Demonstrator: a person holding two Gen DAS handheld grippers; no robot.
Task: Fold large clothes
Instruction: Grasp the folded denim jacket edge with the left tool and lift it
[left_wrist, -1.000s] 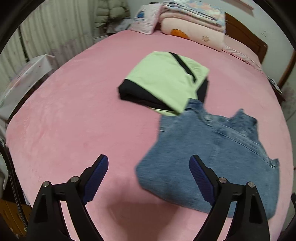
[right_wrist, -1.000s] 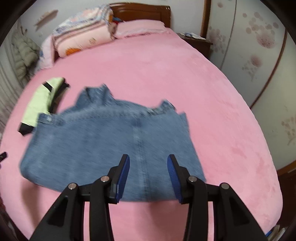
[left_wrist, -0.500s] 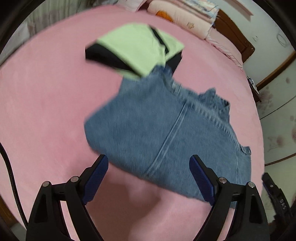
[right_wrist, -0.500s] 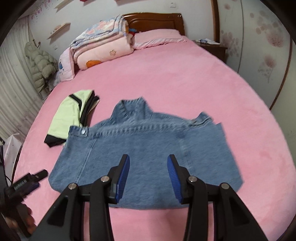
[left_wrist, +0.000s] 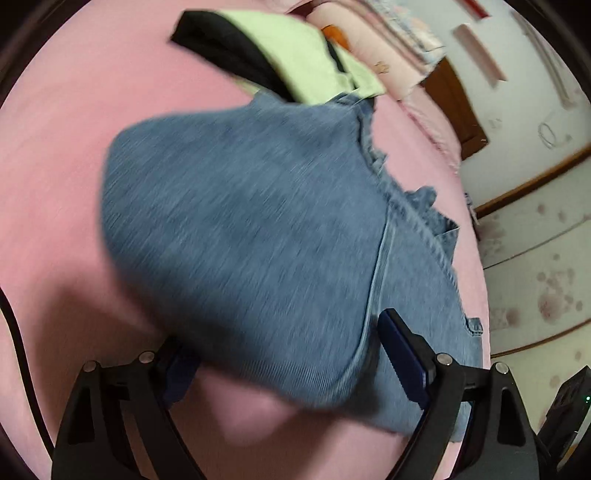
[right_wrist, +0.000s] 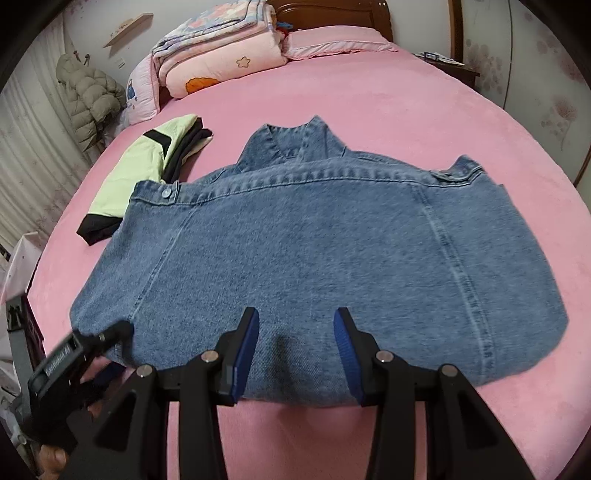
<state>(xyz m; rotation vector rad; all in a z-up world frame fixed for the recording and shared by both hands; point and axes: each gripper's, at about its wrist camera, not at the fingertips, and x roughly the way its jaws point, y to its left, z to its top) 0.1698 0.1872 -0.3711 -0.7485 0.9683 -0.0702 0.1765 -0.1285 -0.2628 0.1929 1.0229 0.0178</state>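
A blue denim jacket (right_wrist: 317, 243) lies folded on the pink bed (right_wrist: 369, 96), collar toward the headboard. In the left wrist view the jacket (left_wrist: 258, 236) is blurred and fills the middle. My left gripper (left_wrist: 291, 365) is open, its jaws on either side of the jacket's near left corner, the left finger partly hidden by the cloth. It also shows in the right wrist view (right_wrist: 85, 347) at the jacket's left corner. My right gripper (right_wrist: 295, 350) is open over the jacket's near hem, nothing between the pads.
A folded green and black garment (right_wrist: 147, 166) lies beside the jacket's far left corner, also in the left wrist view (left_wrist: 280, 55). Folded quilts and pillows (right_wrist: 221, 55) are stacked at the wooden headboard. A nightstand (right_wrist: 447, 68) stands at the far right.
My left gripper has moved in low to the jacket's near left corner, so the cloth now lies between its fingers. My right gripper has come closer to the near hem.
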